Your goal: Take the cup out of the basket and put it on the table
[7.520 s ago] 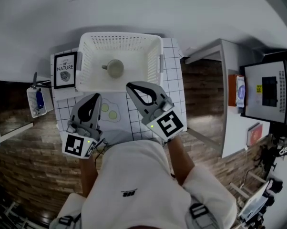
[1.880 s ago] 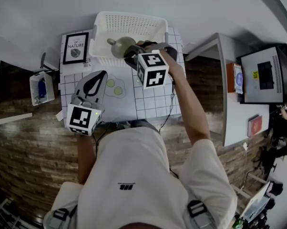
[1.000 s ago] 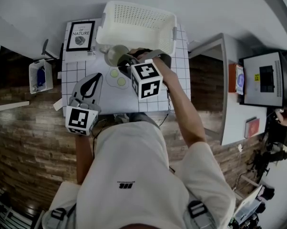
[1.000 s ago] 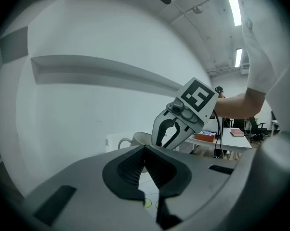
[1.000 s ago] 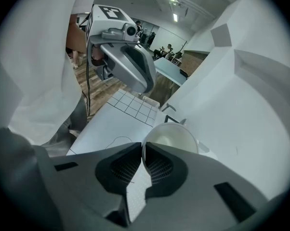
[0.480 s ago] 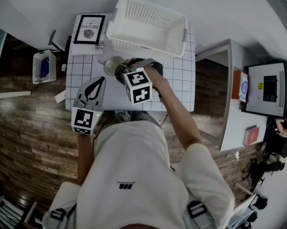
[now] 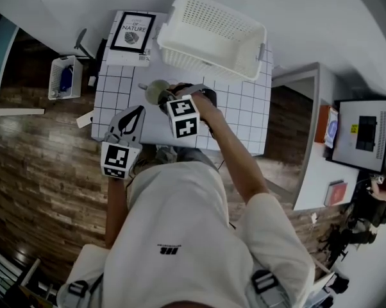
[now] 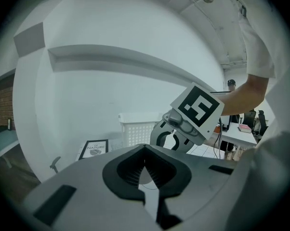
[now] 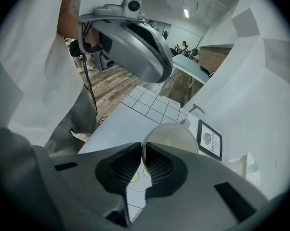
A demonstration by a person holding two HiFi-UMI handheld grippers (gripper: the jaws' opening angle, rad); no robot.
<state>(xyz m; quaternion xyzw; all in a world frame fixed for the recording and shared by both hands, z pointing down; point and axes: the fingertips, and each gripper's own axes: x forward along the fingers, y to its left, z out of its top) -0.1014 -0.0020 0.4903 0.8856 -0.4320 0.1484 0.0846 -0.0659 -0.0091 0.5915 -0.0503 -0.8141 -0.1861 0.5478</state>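
Beside the white perforated plastic basket (image 7: pixel 209 53), the right gripper (image 7: pixel 166 99) pinches the thin rim of an upright, pale, round cup (image 7: pixel 157 92), while the left gripper (image 7: pixel 139 110) is clenched, empty.

- The pale, round ceramic cup (image 7: pixel 156 91) sits between the pads of the right gripper (image 7: pixel 165 99), over the white, grid-lined tabletop (image 7: pixel 241 117).
- The white perforated plastic basket (image 7: pixel 180 43) stands beyond the right gripper on the table's far part, apart from the cup.
- The left gripper (image 7: pixel 136 113) is just left of the right gripper, and nearer the person.
- The black-framed picture (image 7: pixel 132 31) lies beyond the left gripper, beside the basket's left end.
- A small white mesh bin (image 7: pixel 65 77) sits off the table, further left of the left gripper.
- A grey side desk (image 7: pixel 311 172) stands well to the right of the right gripper.
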